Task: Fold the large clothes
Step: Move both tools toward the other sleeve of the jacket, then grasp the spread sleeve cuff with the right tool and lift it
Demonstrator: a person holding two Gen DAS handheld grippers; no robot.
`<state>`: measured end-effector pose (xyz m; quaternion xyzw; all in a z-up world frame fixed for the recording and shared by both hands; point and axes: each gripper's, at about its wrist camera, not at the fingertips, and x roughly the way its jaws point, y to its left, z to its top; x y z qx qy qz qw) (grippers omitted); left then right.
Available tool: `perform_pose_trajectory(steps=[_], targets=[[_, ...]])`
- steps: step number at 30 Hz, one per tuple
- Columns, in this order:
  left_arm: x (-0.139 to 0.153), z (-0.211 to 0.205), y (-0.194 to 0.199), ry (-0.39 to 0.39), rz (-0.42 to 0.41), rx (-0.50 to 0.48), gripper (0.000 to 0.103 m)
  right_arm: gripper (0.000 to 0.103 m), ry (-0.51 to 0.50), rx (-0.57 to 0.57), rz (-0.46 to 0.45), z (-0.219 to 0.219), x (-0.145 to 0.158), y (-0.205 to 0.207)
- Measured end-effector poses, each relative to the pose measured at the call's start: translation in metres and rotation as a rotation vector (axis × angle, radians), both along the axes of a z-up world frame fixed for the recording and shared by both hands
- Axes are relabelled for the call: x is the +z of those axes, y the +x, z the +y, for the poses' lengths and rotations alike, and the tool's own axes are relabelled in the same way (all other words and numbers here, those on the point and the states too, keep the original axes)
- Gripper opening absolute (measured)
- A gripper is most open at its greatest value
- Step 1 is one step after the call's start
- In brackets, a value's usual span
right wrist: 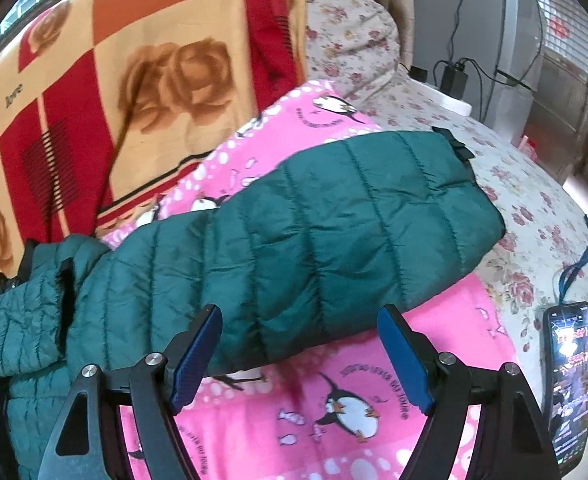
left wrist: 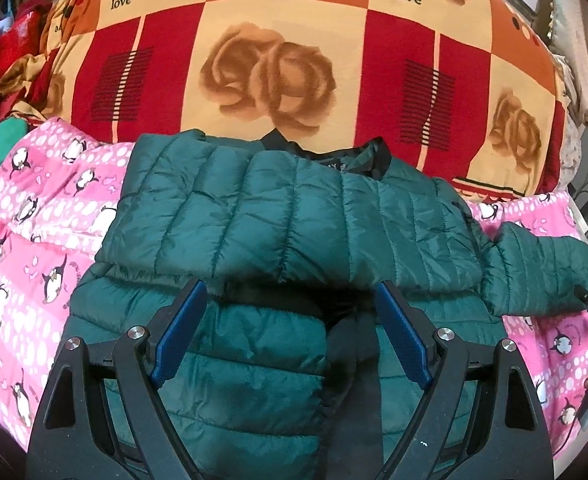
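Right gripper spread wide, empty, just before jacket sleeve, lined up to fold it; left gripper spread over jacket's zipper.

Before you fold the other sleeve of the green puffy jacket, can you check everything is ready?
1. Left gripper jaws open, nothing held: ok.
2. Right gripper jaws open, nothing held: ok.
3. One sleeve already folded across the jacket: ok.
4. Other sleeve still stretched out sideways over the pink penguin blanket: not ok, needs folding.
5. Phone lies beside the blanket, apart from the sleeve: ok.
6. Zipper closed: cannot tell.
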<state>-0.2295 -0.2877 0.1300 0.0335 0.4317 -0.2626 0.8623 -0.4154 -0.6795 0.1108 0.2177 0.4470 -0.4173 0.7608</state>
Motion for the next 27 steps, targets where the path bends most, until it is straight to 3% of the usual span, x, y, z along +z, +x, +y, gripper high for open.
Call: perform_pose_trajectory(steps=[14,27], targets=[[-0.012,0.0,0.006,-0.002,0.022,0.008,0.086,0.078,0.009,-0.155,-0.006,-0.036,-0.005,-0.033],[-0.019,0.003,0.017,0.012,0.025,0.027,0.086,0.078,0.097,-0.289,-0.098,-0.085,-0.017,-0.055]])
